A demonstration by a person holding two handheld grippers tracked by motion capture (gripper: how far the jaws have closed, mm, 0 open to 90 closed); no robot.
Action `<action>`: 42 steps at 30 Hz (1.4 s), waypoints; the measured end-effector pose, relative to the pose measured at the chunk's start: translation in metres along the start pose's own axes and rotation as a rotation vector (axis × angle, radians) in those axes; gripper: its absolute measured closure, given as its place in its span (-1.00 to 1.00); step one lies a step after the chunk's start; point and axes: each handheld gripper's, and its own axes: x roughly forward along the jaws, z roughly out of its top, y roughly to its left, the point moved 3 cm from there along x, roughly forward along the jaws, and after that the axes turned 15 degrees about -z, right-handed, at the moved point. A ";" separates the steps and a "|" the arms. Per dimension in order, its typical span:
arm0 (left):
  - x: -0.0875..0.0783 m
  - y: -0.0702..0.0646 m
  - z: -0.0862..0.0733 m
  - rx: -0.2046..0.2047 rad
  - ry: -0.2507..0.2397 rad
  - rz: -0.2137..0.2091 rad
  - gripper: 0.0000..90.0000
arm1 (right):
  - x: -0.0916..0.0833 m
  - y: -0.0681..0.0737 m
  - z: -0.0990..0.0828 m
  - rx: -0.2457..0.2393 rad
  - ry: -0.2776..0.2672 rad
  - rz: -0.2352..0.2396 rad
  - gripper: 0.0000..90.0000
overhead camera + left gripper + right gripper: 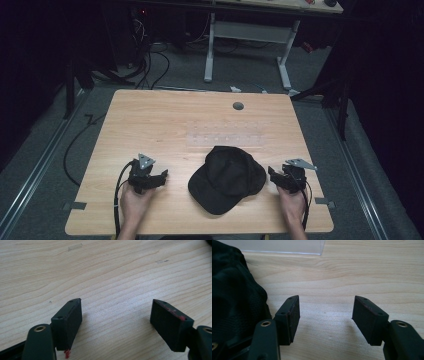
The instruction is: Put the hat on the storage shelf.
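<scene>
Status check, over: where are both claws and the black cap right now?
Left claw open over bare wood, holding nothing. Right claw open, empty, beside the black cap. Cap flat on table, ungripped. Clear plastic sheet behind it; nothing blocking.

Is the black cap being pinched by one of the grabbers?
No, the black fabric cap lies free on the wooden table, between the open left gripper and right gripper.

cap [234, 302]: cut off at left edge | clear sheet [274, 246]: cut off at top
</scene>
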 end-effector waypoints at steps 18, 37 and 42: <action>0.000 0.001 0.000 -0.008 -0.006 -0.002 -0.41 | -0.041 0.007 0.014 -0.007 -0.087 0.152 -0.16; 0.000 0.000 0.000 -0.002 -0.001 0.002 -0.41 | -0.074 0.045 0.039 -0.135 -0.141 0.251 -0.21; 0.000 0.000 0.000 -0.002 -0.001 0.002 -0.41 | -0.073 0.053 0.044 -0.164 -0.139 0.256 -0.21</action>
